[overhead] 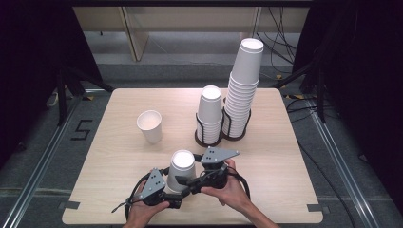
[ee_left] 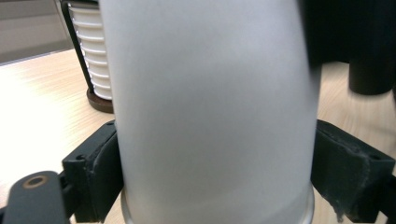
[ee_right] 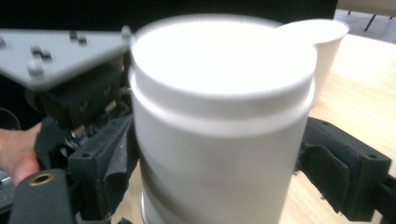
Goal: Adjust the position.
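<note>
Here, at about six o'clock on the light wooden desk [overhead: 119, 156]: an upside-down white paper cup [overhead: 182, 170], or a short nest of them, base up, with a second rim line visible just under the top in the right gripper view. Held from two sides at once. Left gripper [overhead: 172, 194] at roughly seven o'clock of the cup, carried by the left hand [overhead: 142, 209]; jaws narrowed about the cup's lower wall, near its downward-facing mouth, black pads [ee_left: 100, 172] against the paper on both flanks in the left gripper view. Right gripper [overhead: 186, 182] at about four o'clock of the cup, carried by the right hand [overhead: 228, 187], reaching in across the cup's near side; jaws wider, set around the cup's wall below its base, left pad pressed to the wall, right pad just beside it with contact hard to judge through the blur. Grey three-cornered plates on top of both grippers, cables trailing toward the desk's near edge.

Elsewhere on the desk: a single upright cup [overhead: 149, 126] toward ten o'clock, mouth up, well apart from the held cup. Toward one o'clock, two dark wire holders [overhead: 205, 137] side by side, touching; a short stack of inverted cups [overhead: 210, 110] in the left one, a tall stack [overhead: 242, 85] in the right one, leaning slightly rightward at its top.
</note>
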Demonstrator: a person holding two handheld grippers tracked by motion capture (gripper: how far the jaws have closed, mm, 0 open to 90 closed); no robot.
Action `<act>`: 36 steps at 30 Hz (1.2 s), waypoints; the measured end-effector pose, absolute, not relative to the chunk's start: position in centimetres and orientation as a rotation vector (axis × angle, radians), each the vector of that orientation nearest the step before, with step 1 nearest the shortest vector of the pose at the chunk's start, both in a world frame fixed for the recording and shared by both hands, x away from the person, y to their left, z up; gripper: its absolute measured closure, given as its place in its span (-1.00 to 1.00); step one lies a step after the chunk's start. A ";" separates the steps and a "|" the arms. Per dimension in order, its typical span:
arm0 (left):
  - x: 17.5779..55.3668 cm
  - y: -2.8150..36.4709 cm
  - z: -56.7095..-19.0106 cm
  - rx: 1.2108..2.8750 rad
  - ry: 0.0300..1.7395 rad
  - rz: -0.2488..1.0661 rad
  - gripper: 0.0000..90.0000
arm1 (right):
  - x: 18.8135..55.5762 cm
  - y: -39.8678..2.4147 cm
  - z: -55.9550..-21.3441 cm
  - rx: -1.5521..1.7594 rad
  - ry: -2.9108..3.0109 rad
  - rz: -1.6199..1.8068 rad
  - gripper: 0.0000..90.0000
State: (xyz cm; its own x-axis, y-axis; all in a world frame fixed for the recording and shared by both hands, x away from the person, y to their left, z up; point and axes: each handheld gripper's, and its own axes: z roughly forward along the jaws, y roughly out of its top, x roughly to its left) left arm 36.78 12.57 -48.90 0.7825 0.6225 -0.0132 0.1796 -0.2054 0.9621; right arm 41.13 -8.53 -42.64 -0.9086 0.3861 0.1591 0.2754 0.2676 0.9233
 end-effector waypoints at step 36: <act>36.3 11.9 -49.3 1.735 0.565 0.425 -0.95 | 41.1 -9.3 -40.9 0.803 2.456 1.843 -0.45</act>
